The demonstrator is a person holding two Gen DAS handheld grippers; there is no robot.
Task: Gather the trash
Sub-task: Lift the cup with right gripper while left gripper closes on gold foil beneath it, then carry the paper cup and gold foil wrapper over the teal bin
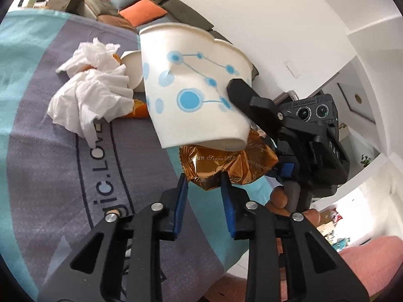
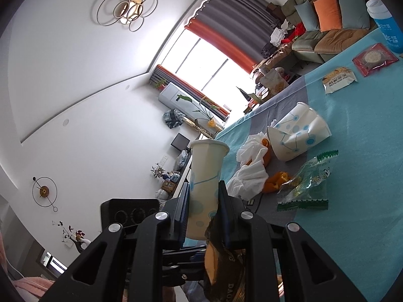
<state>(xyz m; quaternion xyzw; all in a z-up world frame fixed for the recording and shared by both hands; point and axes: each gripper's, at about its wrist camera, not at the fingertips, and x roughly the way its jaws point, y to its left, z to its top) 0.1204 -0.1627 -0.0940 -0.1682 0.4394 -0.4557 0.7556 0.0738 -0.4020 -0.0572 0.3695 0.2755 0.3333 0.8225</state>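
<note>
My right gripper [image 2: 203,188] is shut on a white paper cup with blue dots [image 2: 205,173], held in the air beside the table; the cup also fills the left wrist view [image 1: 199,93], with a right finger [image 1: 241,93] pressed on its side. A gold foil wrapper [image 1: 226,166] hangs just below the cup, in front of my left gripper [image 1: 202,178], which is open with its right pad touching the wrapper's edge. The wrapper also shows under my right fingers [image 2: 221,256]. Crumpled white tissues [image 1: 93,90] and orange peel [image 1: 139,109] lie on the cloth.
A teal and grey tablecloth [image 2: 352,201] covers the table. On it lie a crushed dotted cup [image 2: 297,136], a clear green-edged wrapper [image 2: 307,186], two snack packets [image 2: 338,78] and a blue bottle [image 2: 385,25]. A sofa with cushions [image 2: 327,12] stands behind.
</note>
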